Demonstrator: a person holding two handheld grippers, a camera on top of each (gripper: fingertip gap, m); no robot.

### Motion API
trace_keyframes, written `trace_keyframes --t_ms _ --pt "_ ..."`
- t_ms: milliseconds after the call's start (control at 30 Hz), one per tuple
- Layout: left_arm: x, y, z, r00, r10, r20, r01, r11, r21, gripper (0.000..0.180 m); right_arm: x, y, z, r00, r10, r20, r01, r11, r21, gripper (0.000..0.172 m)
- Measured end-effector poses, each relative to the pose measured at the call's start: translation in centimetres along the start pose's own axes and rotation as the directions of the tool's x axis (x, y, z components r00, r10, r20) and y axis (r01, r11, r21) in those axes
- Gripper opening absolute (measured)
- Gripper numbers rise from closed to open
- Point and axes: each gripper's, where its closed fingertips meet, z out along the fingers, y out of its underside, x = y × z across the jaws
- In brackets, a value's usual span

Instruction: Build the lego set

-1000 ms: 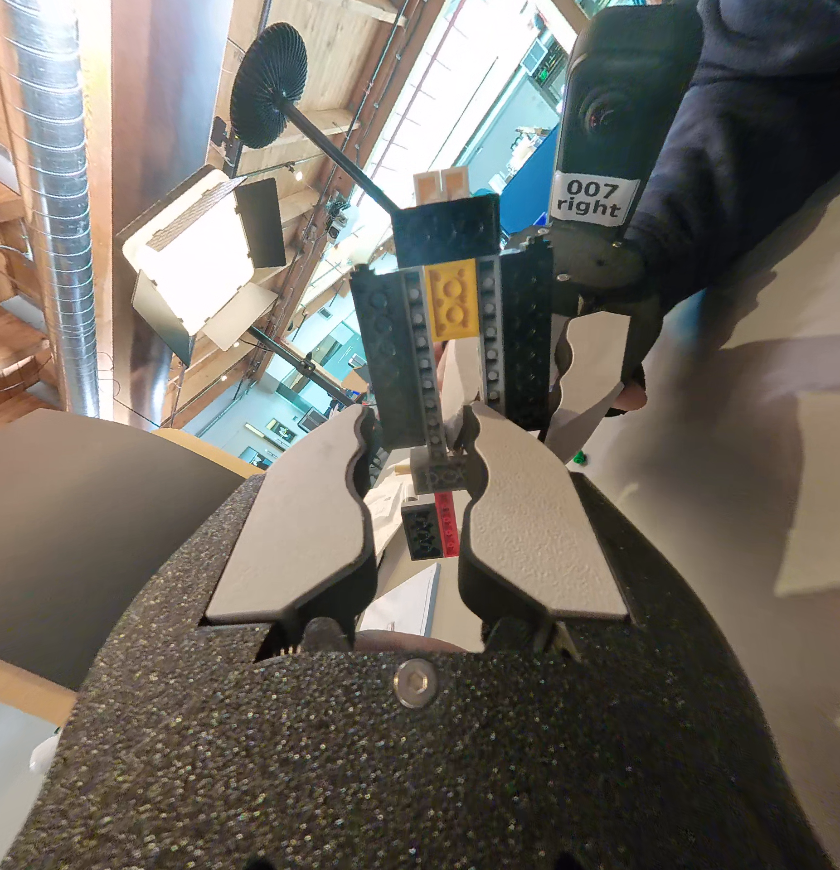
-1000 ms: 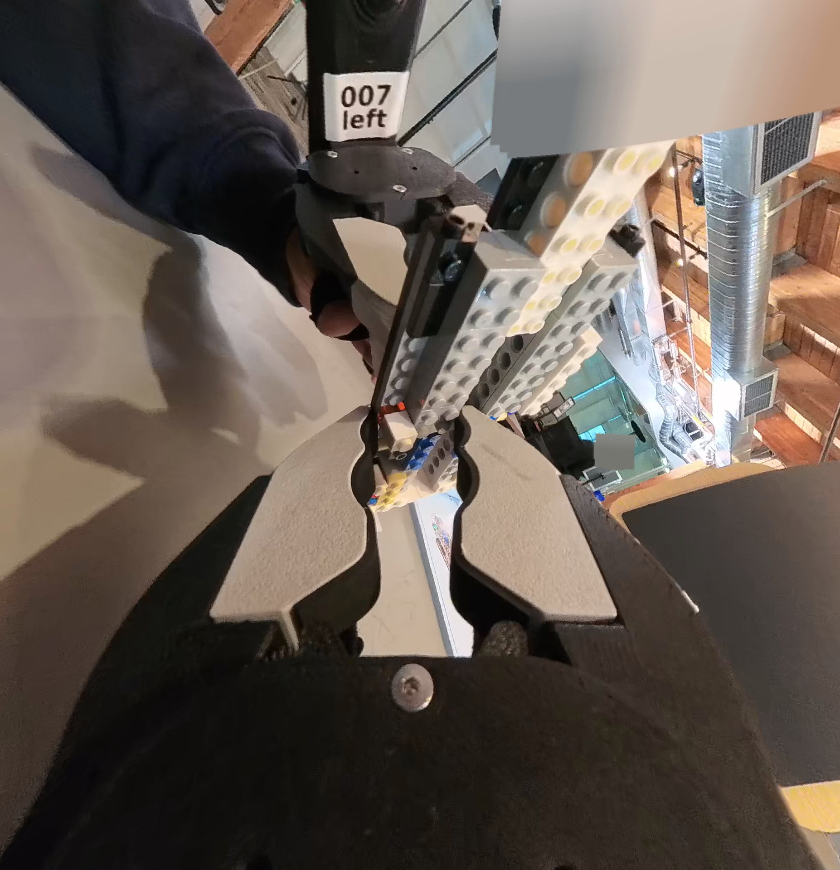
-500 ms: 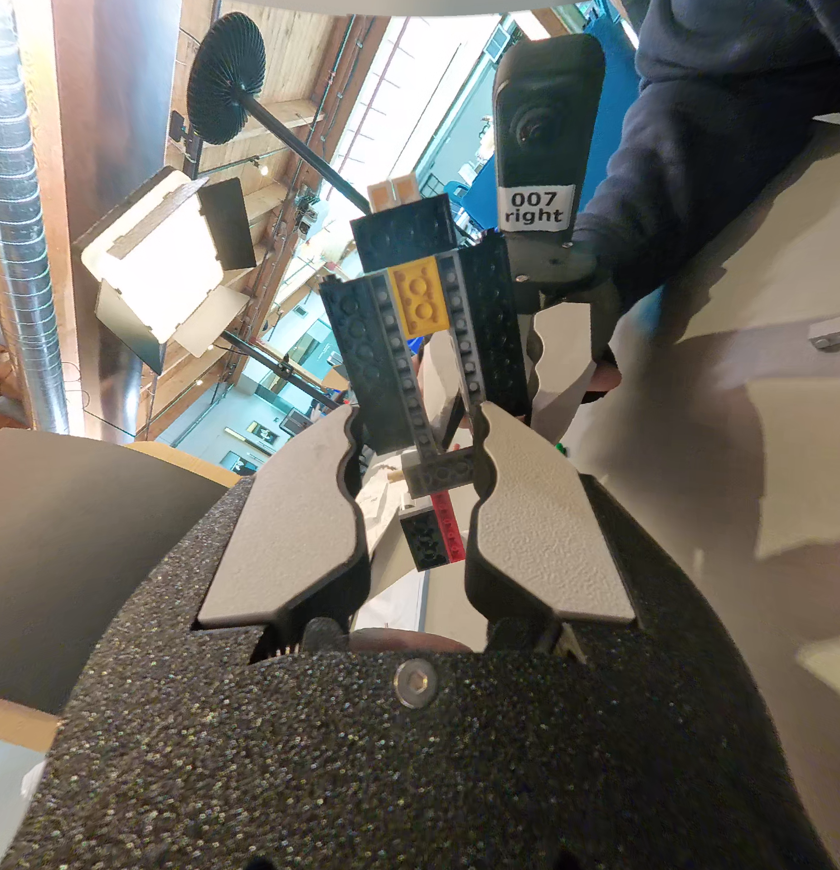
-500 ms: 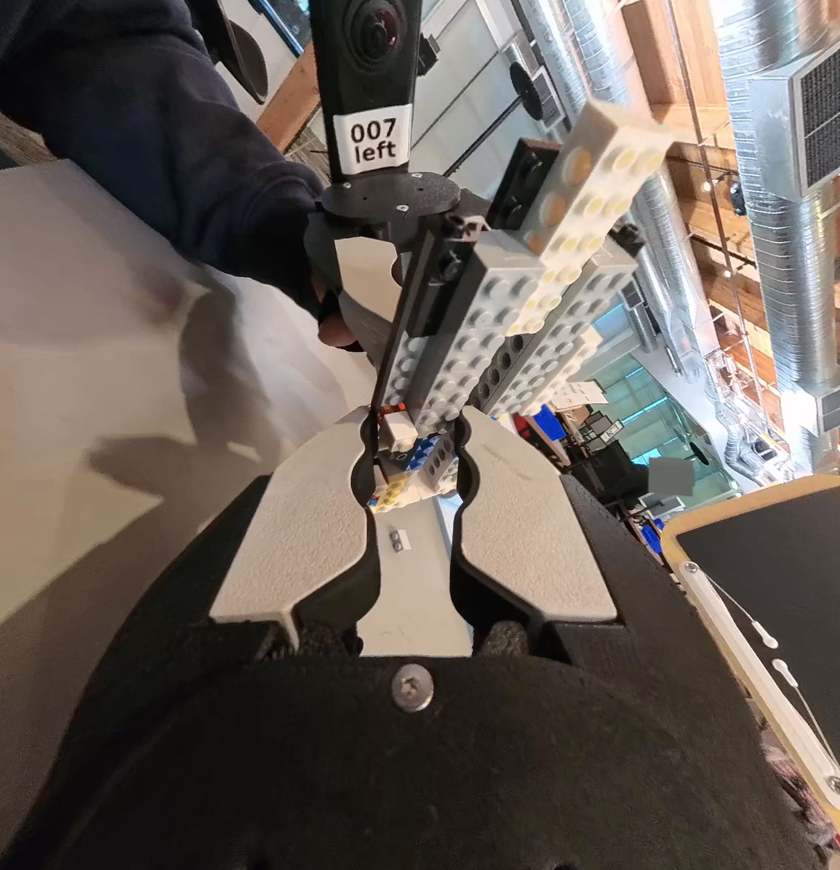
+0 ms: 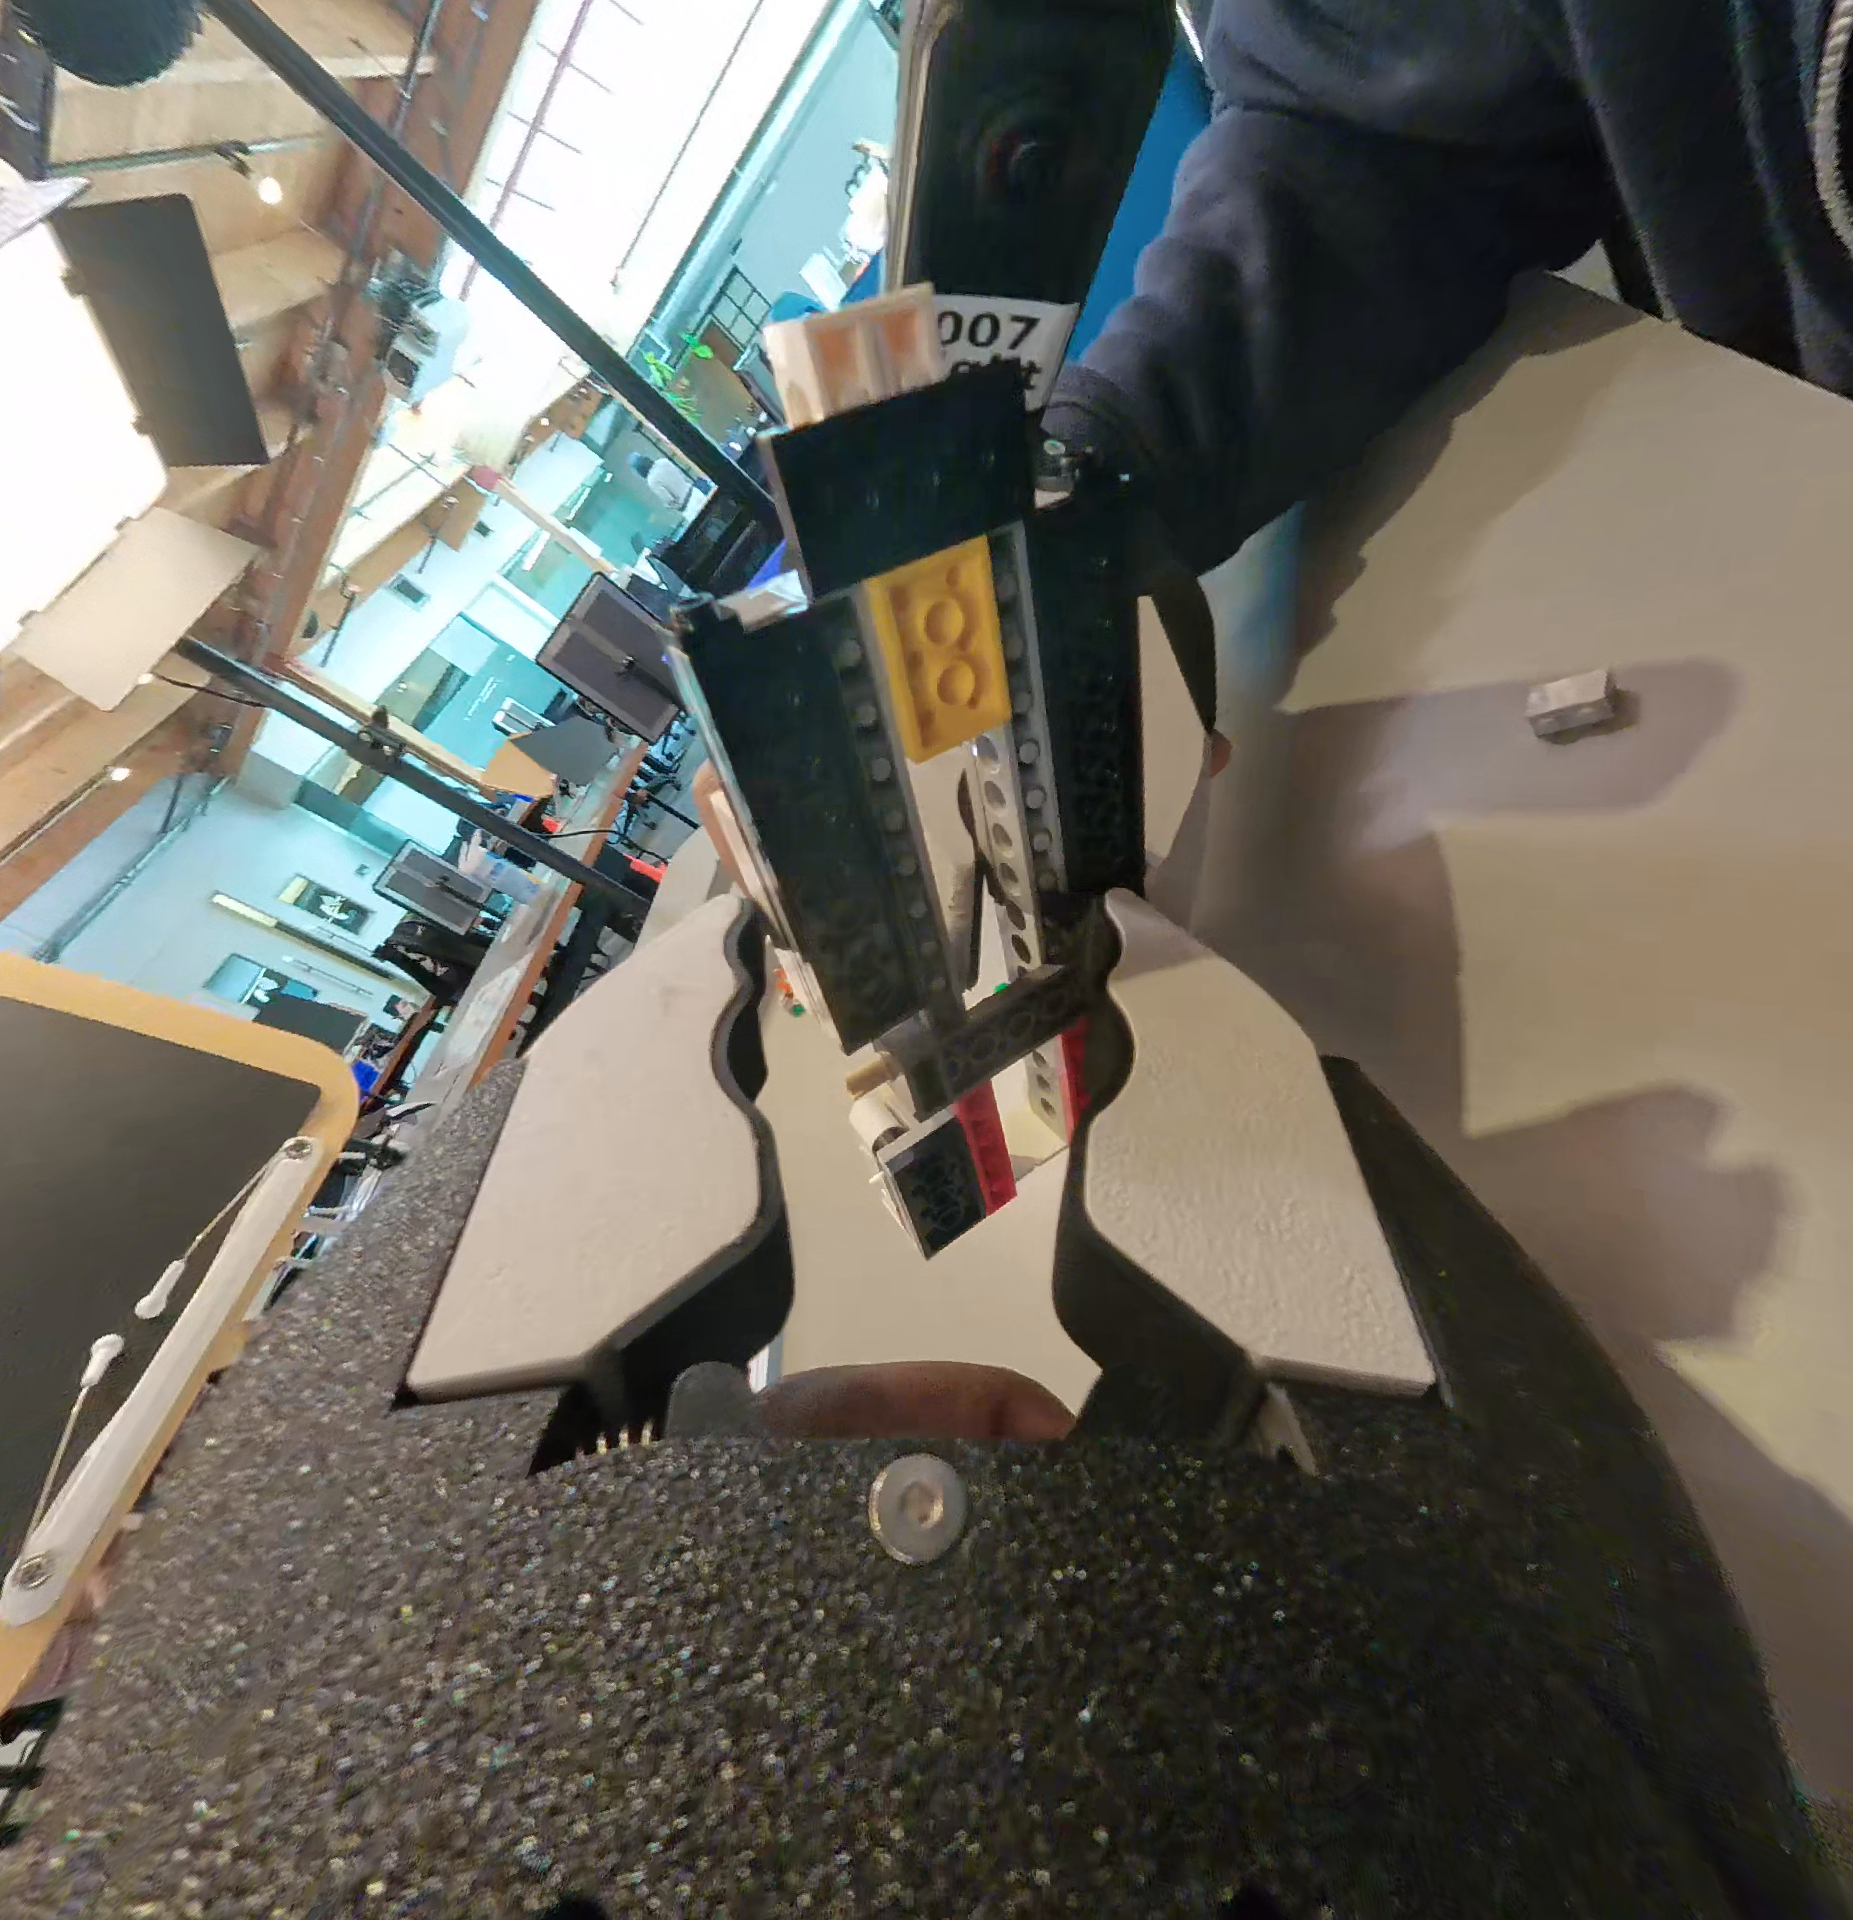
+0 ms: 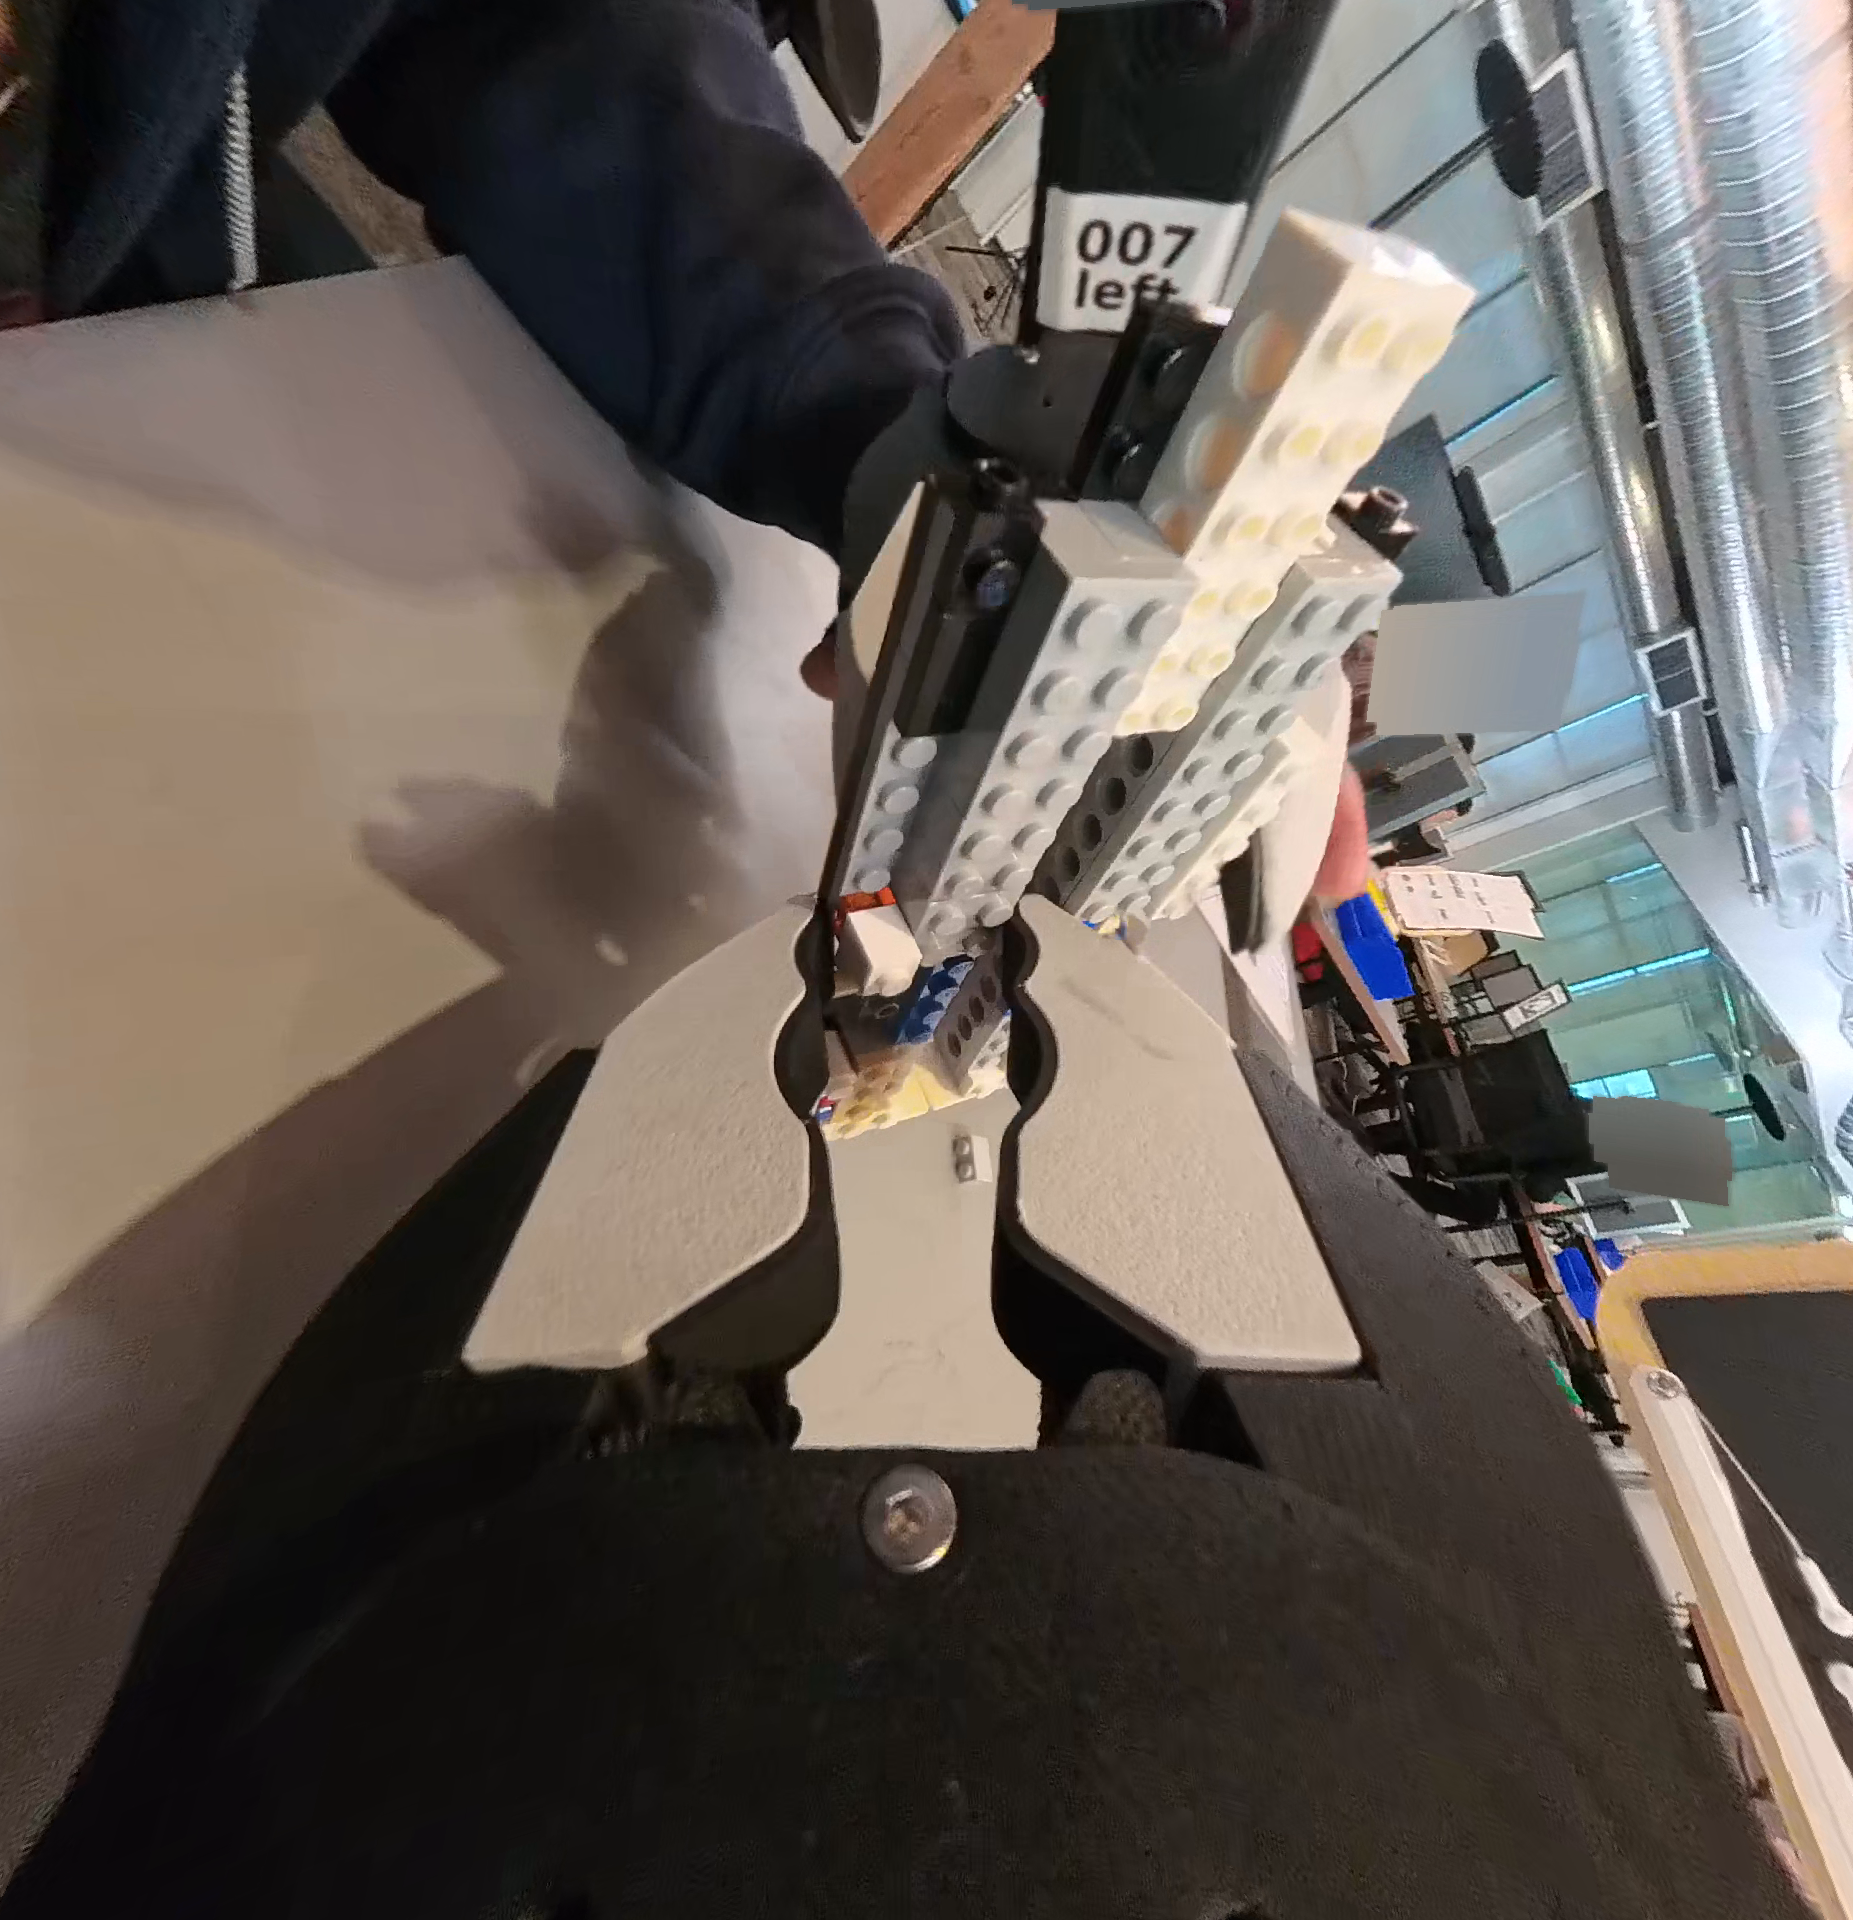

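left tongs [image 5: 927, 961] spread – right tongs [image 6: 917, 951] clamped

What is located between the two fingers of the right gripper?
In the right wrist view, the narrow end of the brick model sits between the right gripper fingers, pinched on both sides.

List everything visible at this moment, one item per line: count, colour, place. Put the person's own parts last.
Brick model: one, grey, white and black with a yellow brick and a red strip, held up between the two grippers.
Loose brick: one, small, grey, lying on the table.
Table: one, off-white, beneath the grippers.
Black panel with wooden edge: one, beside the table.
Ducts: silver, overhead.
Studio light panel: one, white, overhead.
Left gripper: fingers spread; one side touches the model, the other stands clear.
Right gripper: fingers closed on the model's lower end.
Sleeves: dark navy, behind each gripper.
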Motion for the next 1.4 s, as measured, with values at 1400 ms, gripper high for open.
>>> trace_keyframes --t_ms 1400 --pt "-3.0 -0.7 -0.3 0.920 0.203 0.335 -0.181 0.979 -0.096 0.047 3.7 1.4 -2.4 0.829 -0.517 -0.214 0.410 0.821 -0.397 0.026"
